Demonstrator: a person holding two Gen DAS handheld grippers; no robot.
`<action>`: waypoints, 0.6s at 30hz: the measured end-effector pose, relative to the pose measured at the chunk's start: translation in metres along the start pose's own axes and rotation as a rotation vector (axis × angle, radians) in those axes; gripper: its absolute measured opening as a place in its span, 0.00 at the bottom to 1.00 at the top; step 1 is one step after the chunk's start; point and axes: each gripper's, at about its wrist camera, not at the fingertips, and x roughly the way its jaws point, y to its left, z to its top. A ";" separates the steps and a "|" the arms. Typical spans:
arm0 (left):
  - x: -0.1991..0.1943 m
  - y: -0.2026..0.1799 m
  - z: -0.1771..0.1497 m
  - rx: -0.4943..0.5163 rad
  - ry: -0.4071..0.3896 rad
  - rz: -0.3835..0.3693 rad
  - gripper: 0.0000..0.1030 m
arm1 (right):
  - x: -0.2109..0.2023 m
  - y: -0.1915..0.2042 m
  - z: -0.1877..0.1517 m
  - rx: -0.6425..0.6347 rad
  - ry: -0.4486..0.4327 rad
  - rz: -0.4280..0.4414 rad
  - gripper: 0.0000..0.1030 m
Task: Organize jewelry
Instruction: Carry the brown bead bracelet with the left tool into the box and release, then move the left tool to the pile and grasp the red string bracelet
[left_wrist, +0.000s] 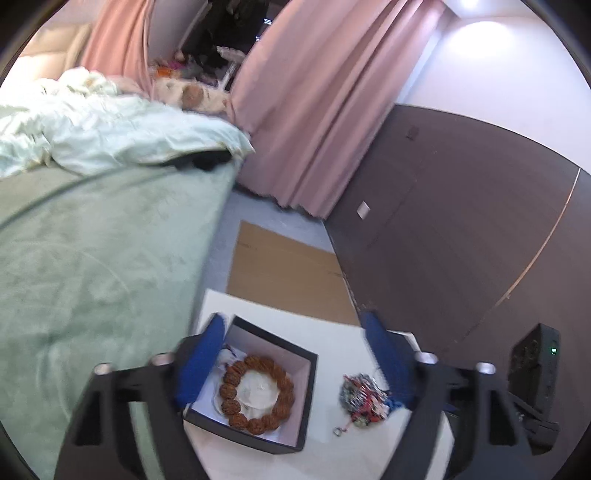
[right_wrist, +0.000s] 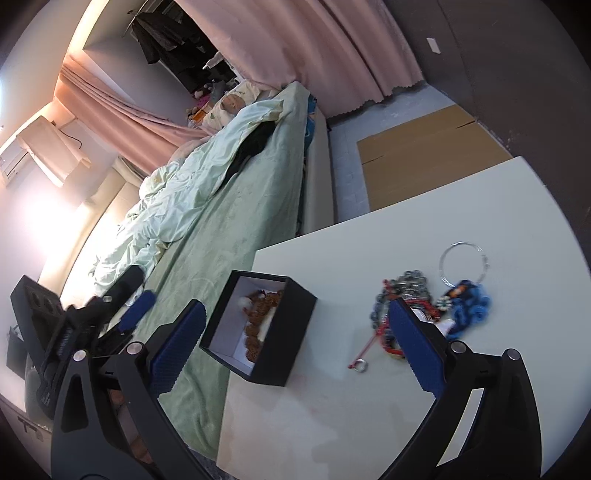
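A black open box (left_wrist: 308, 398) (right_wrist: 288, 332) stands on the white table (left_wrist: 343, 343) (right_wrist: 480, 206), near its left edge. Inside lies a brown bead bracelet (left_wrist: 257, 393) (right_wrist: 260, 325) on a white cushion. To the box's right lies a heap of tangled jewelry (left_wrist: 364, 400) (right_wrist: 410, 295) with a small ring on a red cord (right_wrist: 361, 365), a silver bangle (right_wrist: 464, 264) and a blue piece (right_wrist: 471, 304). My left gripper (left_wrist: 293, 356) is open, its blue pads on either side of the box with nothing held. My right gripper (right_wrist: 295, 347) is open above the box and heap.
A bed with a green blanket (left_wrist: 92, 277) (right_wrist: 236, 236) runs along the table's left side. Flat cardboard (left_wrist: 288, 273) (right_wrist: 424, 155) lies on the floor beyond the table. Pink curtains (left_wrist: 314, 110) and a dark wall (left_wrist: 461, 221) stand behind. A black device (left_wrist: 532, 369) sits at the right.
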 end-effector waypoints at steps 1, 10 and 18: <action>-0.002 -0.003 0.000 0.019 -0.008 0.010 0.83 | -0.003 -0.002 0.001 0.003 -0.005 -0.004 0.96; 0.008 -0.023 -0.016 0.089 0.038 0.034 0.92 | -0.036 -0.031 0.004 0.002 -0.043 -0.144 0.96; 0.026 -0.041 -0.034 0.112 0.112 0.026 0.92 | -0.040 -0.057 0.000 0.039 0.007 -0.196 0.96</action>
